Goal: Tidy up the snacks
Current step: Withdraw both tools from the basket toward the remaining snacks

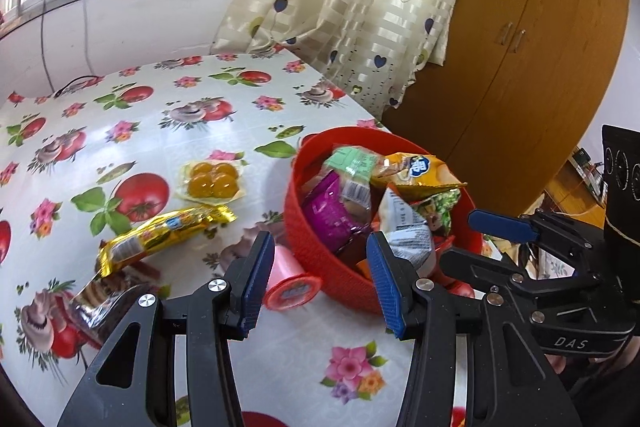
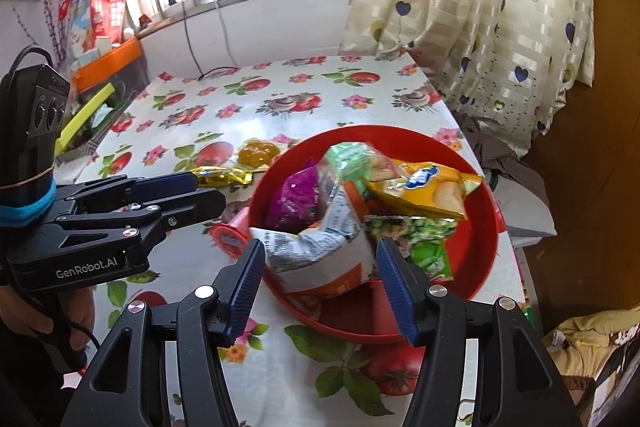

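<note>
Tablecloth [image 2: 280, 131]; both grippers tilted down, prob. agape

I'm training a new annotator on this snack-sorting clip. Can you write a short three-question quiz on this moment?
1. True or false: the pink cup is lying on its side on the table, outside the red basket.
2. Which snack is outside the basket? A) purple packet B) gold-wrapped bar C) green pea packet
3. Fill in: the right gripper has its jaws ____, with no pad pressing on the white and orange packet.

Key: 1 true; 2 B; 3 open.
</note>
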`<action>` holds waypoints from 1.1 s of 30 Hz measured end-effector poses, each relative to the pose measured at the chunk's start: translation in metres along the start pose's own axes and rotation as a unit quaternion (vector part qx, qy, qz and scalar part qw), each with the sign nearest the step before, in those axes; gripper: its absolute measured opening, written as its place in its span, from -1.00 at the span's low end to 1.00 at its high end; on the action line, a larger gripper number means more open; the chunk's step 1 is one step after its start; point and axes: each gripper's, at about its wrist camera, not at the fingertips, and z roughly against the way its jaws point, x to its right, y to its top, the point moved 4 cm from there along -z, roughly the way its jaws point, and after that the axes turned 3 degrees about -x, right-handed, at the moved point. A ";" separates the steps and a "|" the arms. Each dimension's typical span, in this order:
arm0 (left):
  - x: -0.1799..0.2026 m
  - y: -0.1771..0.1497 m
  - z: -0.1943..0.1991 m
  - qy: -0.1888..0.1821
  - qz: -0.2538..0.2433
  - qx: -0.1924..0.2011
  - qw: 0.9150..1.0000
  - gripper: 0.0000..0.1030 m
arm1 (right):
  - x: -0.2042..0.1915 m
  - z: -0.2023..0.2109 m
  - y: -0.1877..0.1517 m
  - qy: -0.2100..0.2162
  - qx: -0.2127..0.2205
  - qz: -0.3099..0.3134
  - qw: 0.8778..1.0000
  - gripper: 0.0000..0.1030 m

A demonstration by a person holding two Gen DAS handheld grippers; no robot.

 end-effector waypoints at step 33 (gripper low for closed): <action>-0.062 -0.030 0.031 0.061 0.050 0.009 0.997 -0.04 | -0.063 -0.020 0.008 0.038 -0.025 0.066 0.997 0.09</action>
